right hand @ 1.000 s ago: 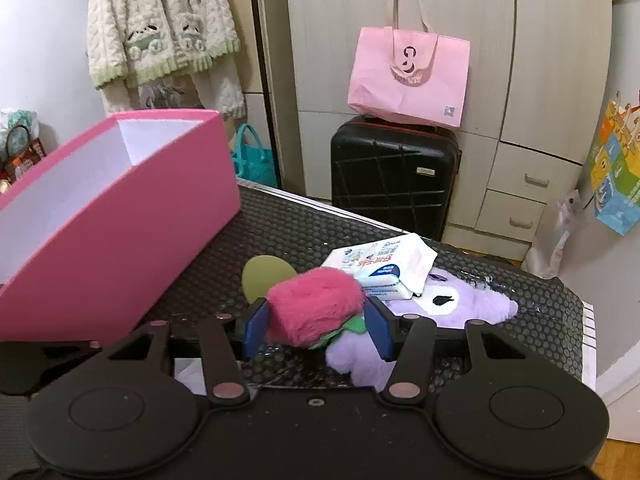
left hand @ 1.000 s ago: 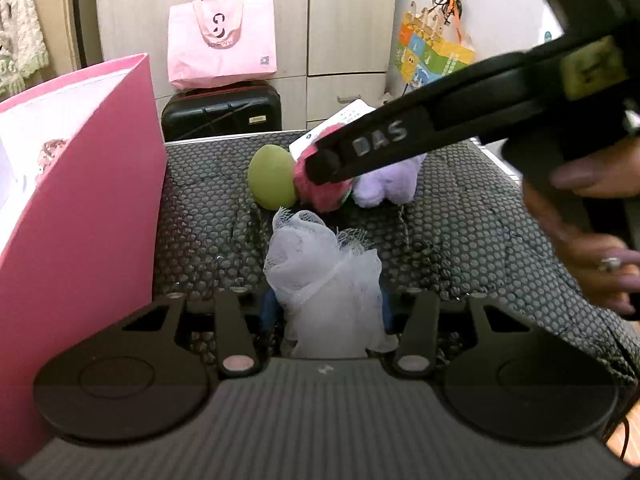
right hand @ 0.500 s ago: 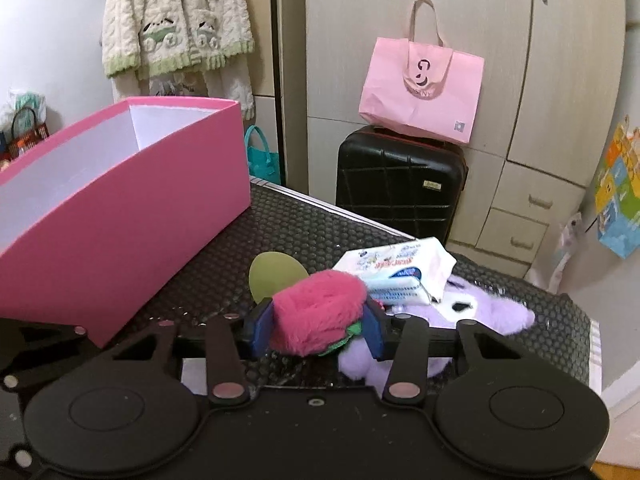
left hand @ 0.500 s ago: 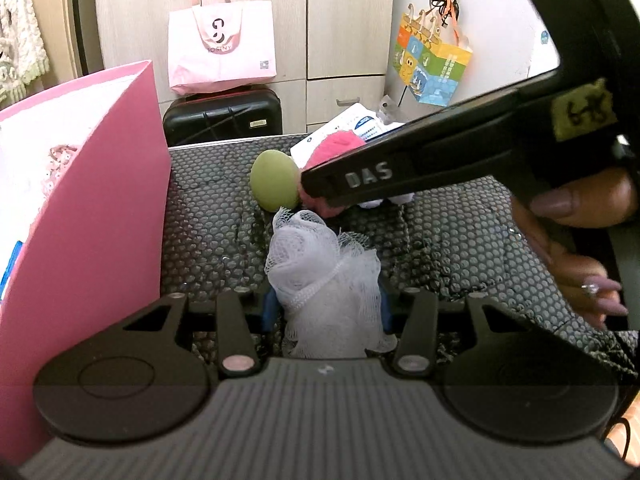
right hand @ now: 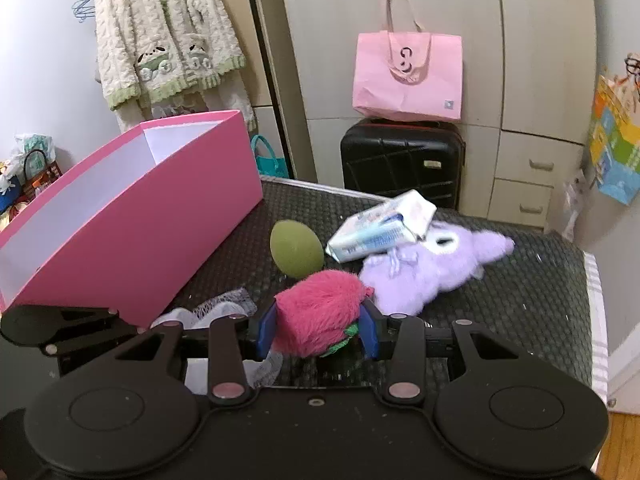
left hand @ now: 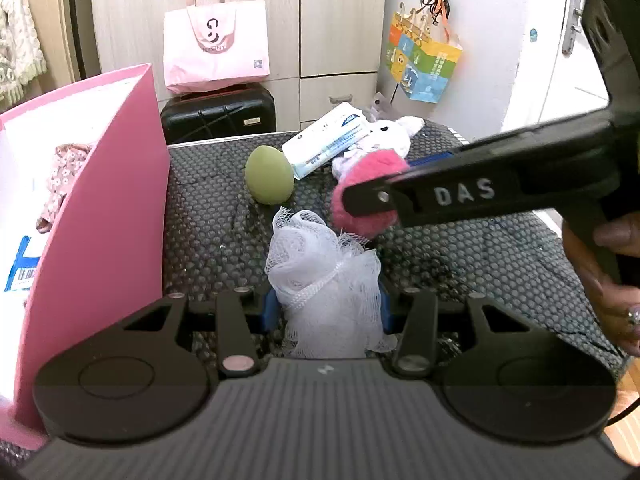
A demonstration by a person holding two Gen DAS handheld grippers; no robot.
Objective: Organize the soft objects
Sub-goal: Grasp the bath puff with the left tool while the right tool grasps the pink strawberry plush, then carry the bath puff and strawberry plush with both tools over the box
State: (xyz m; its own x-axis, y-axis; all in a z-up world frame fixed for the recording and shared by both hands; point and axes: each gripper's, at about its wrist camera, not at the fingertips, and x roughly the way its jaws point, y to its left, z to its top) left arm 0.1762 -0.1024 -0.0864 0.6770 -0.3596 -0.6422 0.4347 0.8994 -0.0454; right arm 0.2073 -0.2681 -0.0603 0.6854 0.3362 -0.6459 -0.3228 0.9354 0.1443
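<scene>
A white mesh bath pouf (left hand: pixel 320 264) sits squeezed in my left gripper (left hand: pixel 324 304), which is shut on it low over the black mat, beside the pink box (left hand: pixel 104 220). My right gripper (right hand: pixel 316 330) has its jaws closing, and the blue pads press both sides of a pink furry toy (right hand: pixel 316 316) with a green bit underneath. The toy is held clear of the purple plush (right hand: pixel 432 272). In the left wrist view that pink toy (left hand: pixel 372 176) hangs at the tip of the other gripper's black finger. A green egg-shaped sponge (right hand: pixel 296 248) lies on the mat.
A wipes pack (right hand: pixel 380 232) leans on the purple plush. The pink box (right hand: pixel 160 232) stands open at the left with cloth and paper inside. The black textured mat (right hand: pixel 520 300) ends at the right. A black suitcase (right hand: pixel 400 160) and pink bag stand behind.
The right gripper's pads have closed in on the pink furry toy and drawn it back from the purple plush and the wipes. The left gripper with the pouf has stayed put.
</scene>
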